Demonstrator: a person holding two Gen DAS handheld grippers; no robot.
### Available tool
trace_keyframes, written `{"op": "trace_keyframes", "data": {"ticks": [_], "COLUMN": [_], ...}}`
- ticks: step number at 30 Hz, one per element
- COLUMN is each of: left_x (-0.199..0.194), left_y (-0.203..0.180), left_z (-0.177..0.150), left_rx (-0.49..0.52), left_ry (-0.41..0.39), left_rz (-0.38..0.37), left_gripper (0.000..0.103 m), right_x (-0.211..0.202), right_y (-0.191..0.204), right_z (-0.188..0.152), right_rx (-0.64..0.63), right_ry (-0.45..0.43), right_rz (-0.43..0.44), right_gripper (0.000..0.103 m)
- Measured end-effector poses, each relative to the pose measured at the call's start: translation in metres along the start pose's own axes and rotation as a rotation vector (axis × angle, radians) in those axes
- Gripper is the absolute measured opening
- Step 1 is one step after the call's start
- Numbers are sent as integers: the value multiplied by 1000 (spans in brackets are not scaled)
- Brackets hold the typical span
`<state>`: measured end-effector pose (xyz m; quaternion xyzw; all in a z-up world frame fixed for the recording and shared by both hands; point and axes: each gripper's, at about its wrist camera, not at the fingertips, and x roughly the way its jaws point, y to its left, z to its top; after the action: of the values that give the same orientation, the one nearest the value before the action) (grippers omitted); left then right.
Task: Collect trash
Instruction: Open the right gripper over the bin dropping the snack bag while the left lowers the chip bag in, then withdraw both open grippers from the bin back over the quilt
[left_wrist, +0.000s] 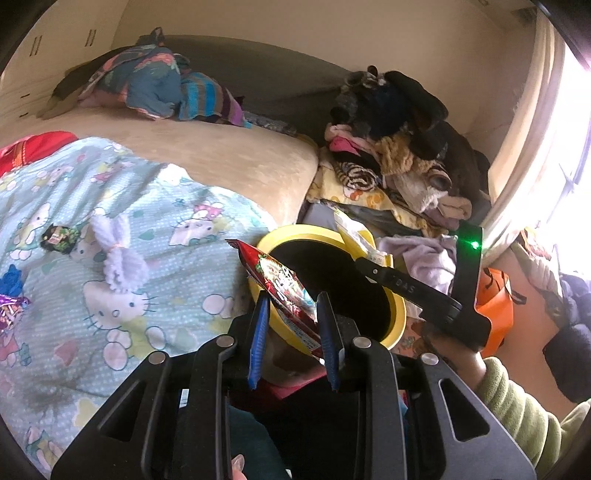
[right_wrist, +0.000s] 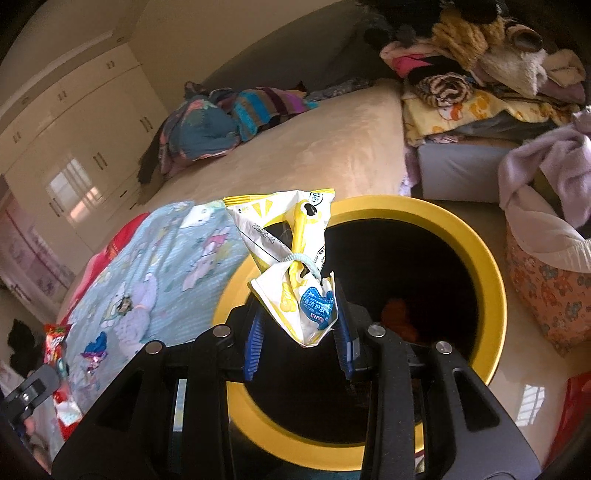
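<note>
Wrappers light, crinkly, slippery. Left hand-held gripper (left_wrist: 291, 314) pinched red snack wrapper (left_wrist: 280, 280) at lower end, near yellow-rimmed bin (right_wrist: 491, 266). Right hand-held gripper (right_wrist: 295, 328) pinched white-yellow pouch (right_wrist: 291, 258) by bottom corner, over bin mouth. More wrappers lay on bed (left_wrist: 240, 158).

We are viewing a bed (left_wrist: 236, 155) carrying a cartoon-print blanket (left_wrist: 122, 236) and bundled clothes (left_wrist: 159, 85); small wrappers (left_wrist: 59, 238) are lying on the blanket. A yellow-rimmed bin (right_wrist: 480, 258) is standing on the floor (right_wrist: 524, 369) beside it.
</note>
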<state>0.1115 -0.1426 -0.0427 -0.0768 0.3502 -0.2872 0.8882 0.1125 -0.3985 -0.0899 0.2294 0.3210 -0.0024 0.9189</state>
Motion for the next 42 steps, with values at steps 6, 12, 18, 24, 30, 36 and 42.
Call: {"op": "trace_keyframes", "data": {"ticks": [6,12,18,24,30,36,42], "left_x": [14,34,57,86,123,136,113], "left_y": [-17,-31,-40,-42,-44,-43,-30], "left_z": [0,1,-1,7,18,22,23], "left_rx": [39,84,91,68,23,-3,-14], "left_ry": [21,51,89,107,122,132,80], "left_rz": [-12,-10,-18,-30,-48,-56,15], "left_gripper": [25,25,25,25,28,62,90], "right_x": [2,2,1,2,2,-5,-9], "right_y": [-17,-32,-47,-56,-60,-70,-65], "right_z": [1,2,4,4,4,6,7], "right_rx": [43,77,109,127,148,187,175], "right_ry": [3,6,2,7,6,-28,-48], "right_rz": [-31,-58,-73,-76,-66,-91,-100], "right_gripper": [26,27,27,25,34,49,55]}}
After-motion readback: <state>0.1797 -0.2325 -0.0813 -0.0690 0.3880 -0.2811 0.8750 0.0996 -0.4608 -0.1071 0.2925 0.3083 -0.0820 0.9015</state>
